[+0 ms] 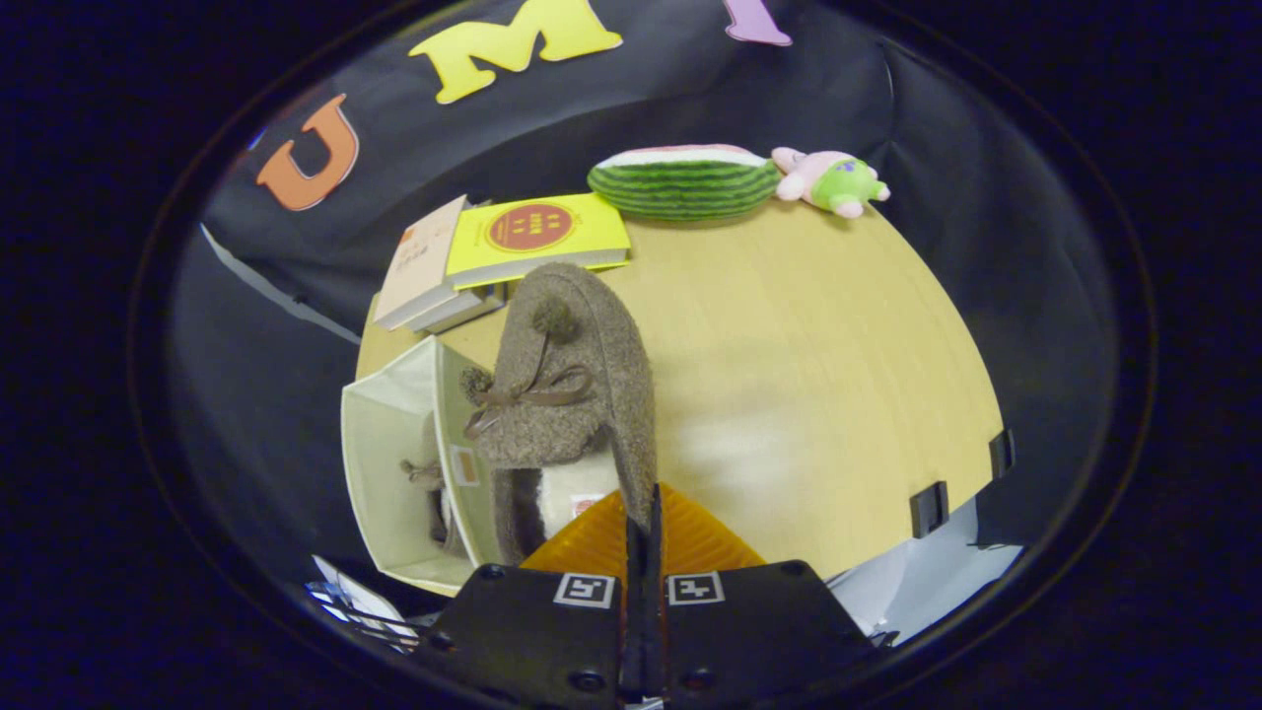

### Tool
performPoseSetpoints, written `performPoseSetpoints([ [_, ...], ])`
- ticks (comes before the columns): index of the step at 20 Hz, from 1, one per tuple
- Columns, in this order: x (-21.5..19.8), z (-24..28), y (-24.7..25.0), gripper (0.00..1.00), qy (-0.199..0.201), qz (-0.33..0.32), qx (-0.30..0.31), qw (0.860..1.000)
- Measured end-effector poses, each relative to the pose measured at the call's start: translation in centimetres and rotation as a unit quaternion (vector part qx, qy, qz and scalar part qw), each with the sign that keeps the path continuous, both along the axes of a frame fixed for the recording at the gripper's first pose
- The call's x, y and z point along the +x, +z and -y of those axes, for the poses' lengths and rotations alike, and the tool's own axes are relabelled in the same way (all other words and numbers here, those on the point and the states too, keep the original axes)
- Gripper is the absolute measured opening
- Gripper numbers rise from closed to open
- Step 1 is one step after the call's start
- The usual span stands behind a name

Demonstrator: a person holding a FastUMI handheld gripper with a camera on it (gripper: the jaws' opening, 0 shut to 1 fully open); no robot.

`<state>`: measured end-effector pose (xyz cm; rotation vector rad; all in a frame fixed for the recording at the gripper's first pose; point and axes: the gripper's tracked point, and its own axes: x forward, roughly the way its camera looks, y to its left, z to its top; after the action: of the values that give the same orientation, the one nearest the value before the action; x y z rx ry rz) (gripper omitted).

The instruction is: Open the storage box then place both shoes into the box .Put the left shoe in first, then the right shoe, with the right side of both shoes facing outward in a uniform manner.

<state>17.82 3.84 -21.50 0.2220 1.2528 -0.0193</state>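
a gripper (643, 513) has its two fingers pressed together on the side wall of a brown woolly shoe (572, 394), near the heel opening, and holds it up above a pale wooden table (818, 375). the shoe points away toward the far side, its toe reaching almost to the books. a thin lace bow and two small pompoms sit on its top, and pale fleece lining shows inside the opening. the shoe's sole is out of sight.

just left of the held shoe stands an open cream storage box (389, 463), at the near left corner of the table. deep inside it lies a second shoe (429, 488), mostly hidden by the box wall and by the held shoe; which way it faces is hard to tell.

at the far left, a yellow book (537, 237) rests on a stack of other books (419, 266). at the far edge lie a watermelon slice toy (685, 182) and, touching its right end, a pink and green plush toy (833, 182).
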Motion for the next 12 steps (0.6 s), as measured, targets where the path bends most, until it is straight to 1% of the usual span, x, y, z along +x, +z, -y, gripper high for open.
performPoseSetpoints([
  [4,-0.9,-5.9,1.3,0.06,0.03,0.012,0.014,0.999],
  [8,-2.3,-11.6,2.1,0.06,0.041,0.012,0.039,0.998],
  [12,-2.2,-15.4,1.6,0.06,0.066,0.051,0.032,0.996],
])
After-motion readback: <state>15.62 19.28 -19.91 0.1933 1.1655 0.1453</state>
